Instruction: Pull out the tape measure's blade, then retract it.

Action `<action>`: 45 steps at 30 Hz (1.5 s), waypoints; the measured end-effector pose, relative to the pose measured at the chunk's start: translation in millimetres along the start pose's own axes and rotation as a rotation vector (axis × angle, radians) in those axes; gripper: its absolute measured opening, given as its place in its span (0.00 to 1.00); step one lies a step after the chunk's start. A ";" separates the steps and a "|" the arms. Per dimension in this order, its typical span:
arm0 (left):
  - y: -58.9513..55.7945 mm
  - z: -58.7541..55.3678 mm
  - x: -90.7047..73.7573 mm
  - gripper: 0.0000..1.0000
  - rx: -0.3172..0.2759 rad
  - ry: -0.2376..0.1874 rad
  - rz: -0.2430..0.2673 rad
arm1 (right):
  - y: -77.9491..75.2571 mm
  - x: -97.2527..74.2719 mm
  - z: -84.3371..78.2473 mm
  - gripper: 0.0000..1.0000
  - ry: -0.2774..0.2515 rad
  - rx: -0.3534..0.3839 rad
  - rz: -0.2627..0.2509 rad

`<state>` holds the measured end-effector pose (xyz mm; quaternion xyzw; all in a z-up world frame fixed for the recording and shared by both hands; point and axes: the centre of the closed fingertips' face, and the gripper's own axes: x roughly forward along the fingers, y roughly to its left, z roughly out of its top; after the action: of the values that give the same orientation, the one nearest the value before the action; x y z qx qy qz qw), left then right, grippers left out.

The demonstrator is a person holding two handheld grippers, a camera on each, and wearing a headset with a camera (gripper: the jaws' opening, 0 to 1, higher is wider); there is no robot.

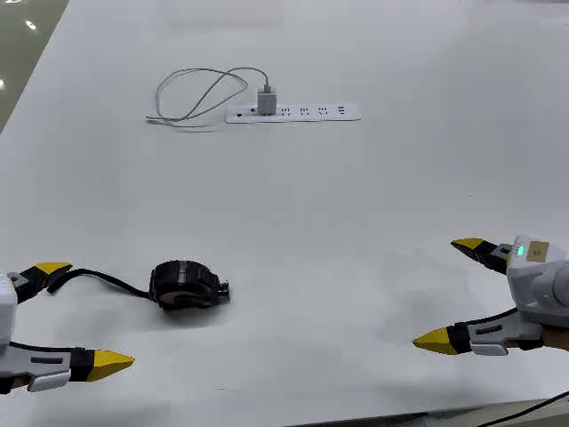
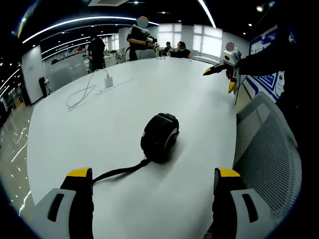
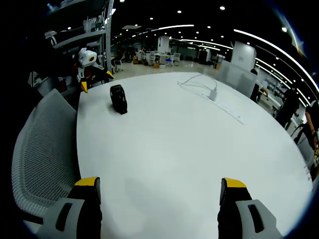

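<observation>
A broad white table [image 1: 356,222] in a large open-plan office with ceiling lights and people far behind it carries the work. The tape measure [image 1: 185,285] lies on the table on its side: a small, rounded, black case with a grey band across its middle. A thin black strap [image 1: 102,281] trails from the tape measure's left side toward the left gripper [image 1: 82,313]. This gripper hovers just to the left of the tape measure with its yellow-tipped jaws wide apart and holding nothing. In the left gripper view the tape measure sits ahead, between the two jaws but clear of both. The right gripper [image 1: 452,292] hangs well to the right of the tape measure, its jaws also spread and empty. No blade shows outside the case. A tiny tab at the tape measure's right end may be the blade's hook, but it is too small to tell. Judging by this, the pull is likely not yet begun, so both drawing the blade out and letting it back in remain to do, though a fully retracted blade would look the same. Far beyond the tape measure lies a white power strip [image 1: 293,112] with a charger [image 1: 267,98] plugged in and a looped cable [image 1: 191,93].
</observation>
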<state>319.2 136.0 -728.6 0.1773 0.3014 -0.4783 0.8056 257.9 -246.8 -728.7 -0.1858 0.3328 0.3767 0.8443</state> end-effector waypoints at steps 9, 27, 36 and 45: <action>-1.6 14.4 16.3 0.99 0.087 0.029 -0.045 | 3.4 12.9 15.7 0.99 -0.011 -0.037 0.041; -7.8 20.1 39.1 0.97 0.236 0.153 -0.162 | 9.4 37.4 48.6 0.99 -0.040 -0.088 0.100; -2.3 22.4 51.5 0.94 0.334 0.203 -0.172 | 11.5 52.4 57.6 0.99 -0.045 -0.127 0.130; -1.9 31.9 61.5 0.89 0.325 0.204 -0.194 | 22.0 71.3 68.0 0.99 -0.058 -0.137 0.162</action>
<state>349.8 76.0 -744.8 0.3226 0.3158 -0.5757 0.6817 305.2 -157.7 -731.9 -0.2044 0.2956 0.4706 0.8059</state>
